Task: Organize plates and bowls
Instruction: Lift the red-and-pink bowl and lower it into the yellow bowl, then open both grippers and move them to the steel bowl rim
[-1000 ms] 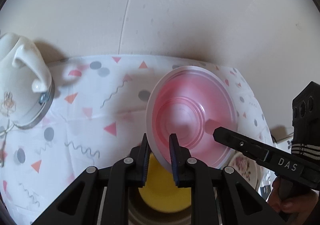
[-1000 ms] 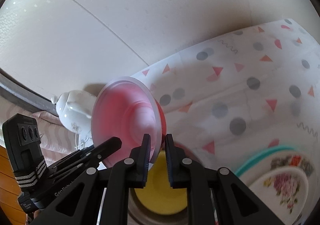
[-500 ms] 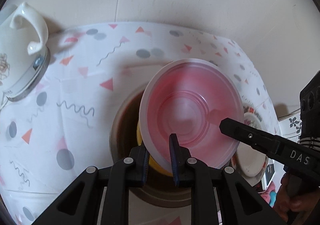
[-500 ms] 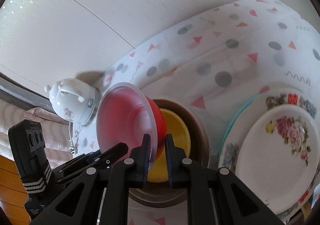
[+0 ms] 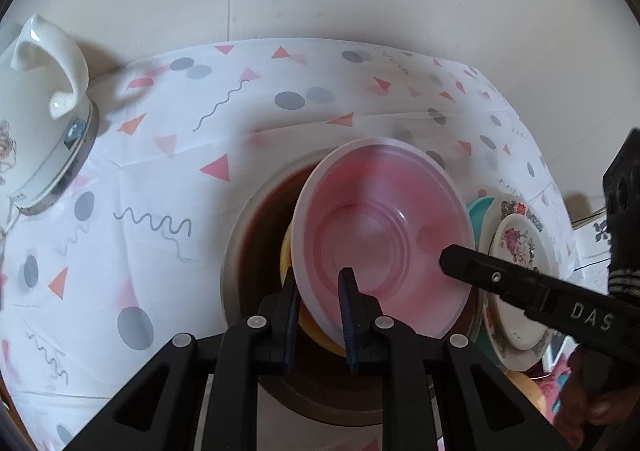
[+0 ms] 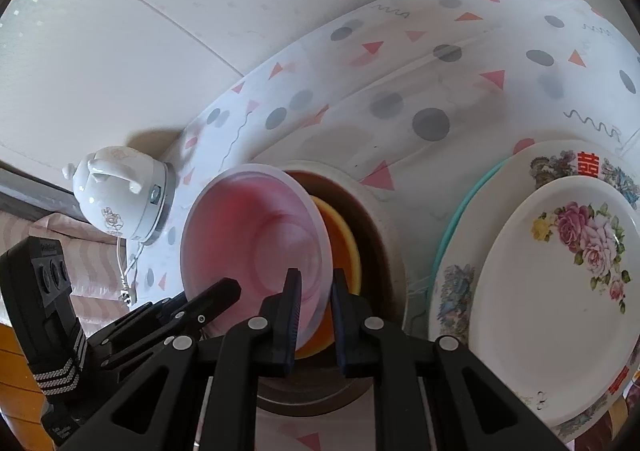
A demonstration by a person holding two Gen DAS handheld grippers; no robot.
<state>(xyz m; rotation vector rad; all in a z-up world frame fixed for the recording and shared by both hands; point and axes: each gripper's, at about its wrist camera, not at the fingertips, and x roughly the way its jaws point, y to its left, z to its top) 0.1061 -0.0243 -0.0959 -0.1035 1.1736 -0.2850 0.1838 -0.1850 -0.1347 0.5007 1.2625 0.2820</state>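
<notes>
A translucent pink bowl [image 5: 380, 235] [image 6: 256, 235] hangs tilted just above a yellow bowl [image 5: 316, 335] [image 6: 340, 239], which sits inside a large brown bowl [image 5: 240, 251] [image 6: 384, 219]. My left gripper [image 5: 320, 283] is shut on the pink bowl's near rim. In the left wrist view my right gripper [image 5: 450, 257] reaches in from the right onto the opposite rim. In the right wrist view my right gripper [image 6: 316, 279] is shut on that rim, and my left gripper [image 6: 228, 287] shows at lower left.
A stack of floral plates [image 6: 560, 279] [image 5: 520, 247] on a teal plate [image 6: 452, 227] lies right of the brown bowl. A white kettle [image 5: 36, 123] [image 6: 120, 195] stands at the table's left end. The patterned tablecloth [image 5: 180, 131] runs up to a pale wall.
Both grippers have carried the pink bowl down towards the yellow bowl in the brown bowl. Both views have tipped downward, bringing the brown bowl and the floral plates into sight.
</notes>
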